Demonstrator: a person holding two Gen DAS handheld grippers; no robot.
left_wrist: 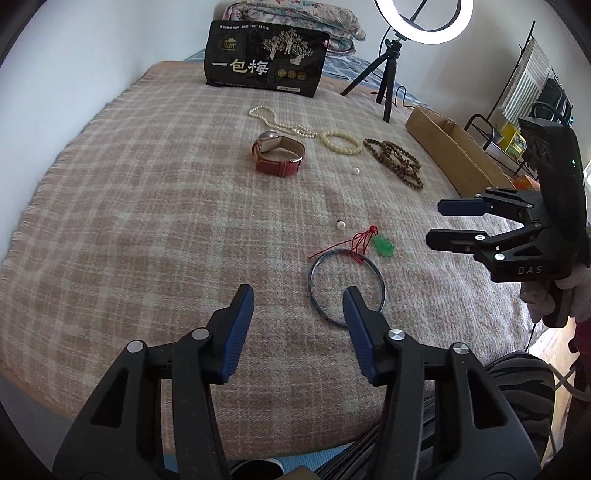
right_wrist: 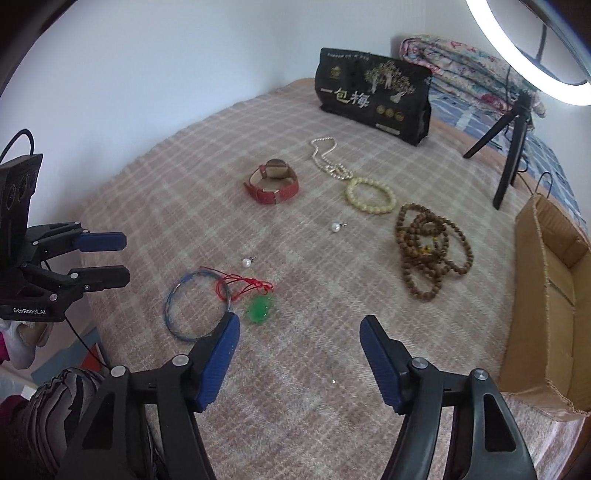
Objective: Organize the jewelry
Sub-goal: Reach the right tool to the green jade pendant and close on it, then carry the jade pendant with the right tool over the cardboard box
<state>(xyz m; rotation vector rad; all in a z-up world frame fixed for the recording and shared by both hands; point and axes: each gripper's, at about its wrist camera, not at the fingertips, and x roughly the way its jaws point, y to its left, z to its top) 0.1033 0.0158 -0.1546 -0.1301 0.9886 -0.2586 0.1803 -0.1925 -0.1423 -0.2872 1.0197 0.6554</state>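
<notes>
Jewelry lies spread on a plaid blanket (left_wrist: 147,206). A thin blue bangle (left_wrist: 314,273) lies just ahead of my open, empty left gripper (left_wrist: 297,299). A green pendant (left_wrist: 384,246) on a red cord (left_wrist: 360,240) overlaps the bangle. Farther off lie two pearl earrings (left_wrist: 340,224) (left_wrist: 356,170), a red-strapped watch (left_wrist: 279,153), a pearl necklace (left_wrist: 273,120), a pale bead bracelet (left_wrist: 341,142) and brown prayer beads (left_wrist: 397,160). My right gripper (right_wrist: 299,332) is open and empty above the blanket, right of the pendant (right_wrist: 260,312) and bangle (right_wrist: 173,302).
A cardboard box (right_wrist: 546,295) stands open at the blanket's right edge. A black snack bag (left_wrist: 266,59) stands at the back, with folded bedding (left_wrist: 295,14) behind it. A ring light on a tripod (left_wrist: 388,74) stands at the back right.
</notes>
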